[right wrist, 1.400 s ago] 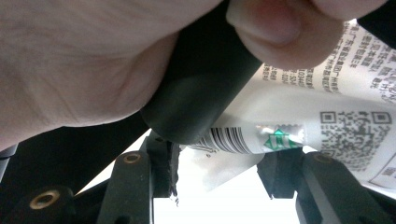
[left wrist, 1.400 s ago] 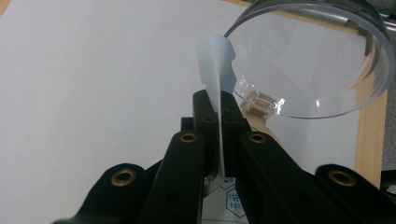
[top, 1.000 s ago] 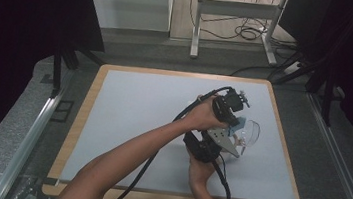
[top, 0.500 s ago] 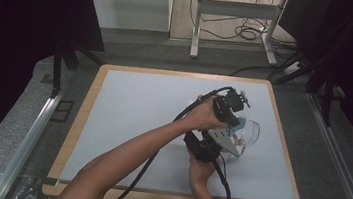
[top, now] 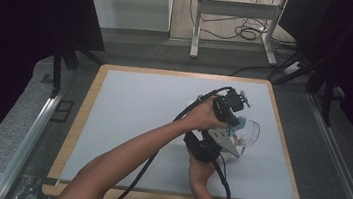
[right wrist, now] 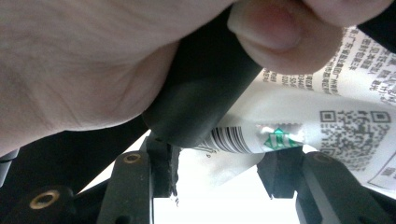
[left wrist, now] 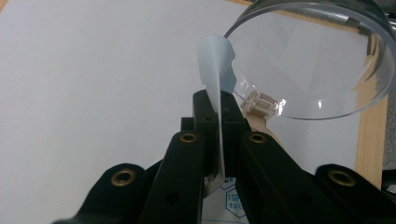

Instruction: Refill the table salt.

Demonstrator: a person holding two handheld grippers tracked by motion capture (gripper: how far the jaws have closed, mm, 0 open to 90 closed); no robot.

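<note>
A white printed packet with a barcode and a QR code spans the gap between the jaws of my right gripper, which is shut on it. My left gripper is shut on the packet's thin pale-blue top edge, which stands up between its jaws. In the high view the left gripper reaches in from above and the right gripper sits just below it, both beside a clear bowl. The bowl lies just beyond the left jaws. A hand covers the upper part of the right gripper view.
The work goes on at the right side of a pale mat on a wood-edged table. Black cables trail back from both grippers. Metal rails run along the table's sides, and a stand with cables sits behind.
</note>
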